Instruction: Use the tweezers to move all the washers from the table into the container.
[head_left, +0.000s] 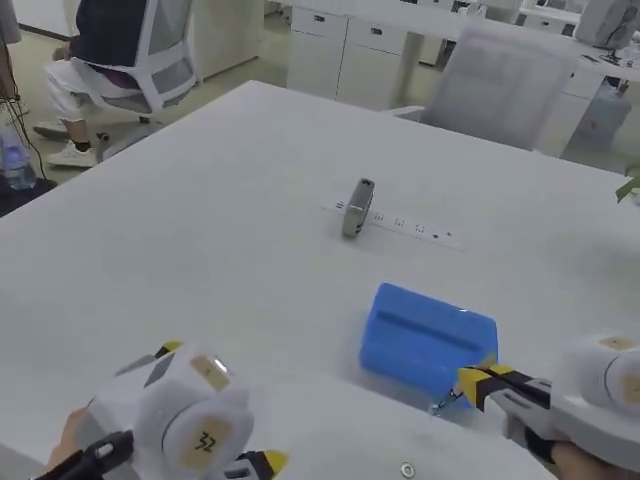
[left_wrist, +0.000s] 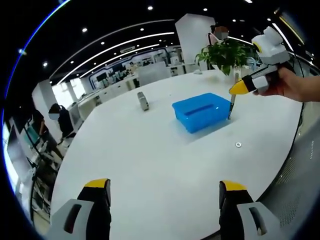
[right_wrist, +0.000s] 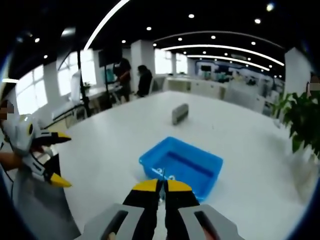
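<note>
A wide white surface (head_left: 200, 250) stands in an open office, with a pale chair (head_left: 500, 80) and cabinets (head_left: 345, 50) behind it and a potted plant (left_wrist: 227, 52) at one edge. A small grey block (head_left: 357, 207) stands on a white strip (head_left: 420, 228). The blue container (head_left: 428, 340) sits nearer; its contents cannot be made out. One washer (head_left: 407, 469) lies on the surface near it. The right gripper (right_wrist: 161, 186) has its jaws closed on the tweezers (left_wrist: 231, 107), whose tips are at the container's wall. The left gripper (left_wrist: 165, 192) hangs with its jaws wide apart.
</note>
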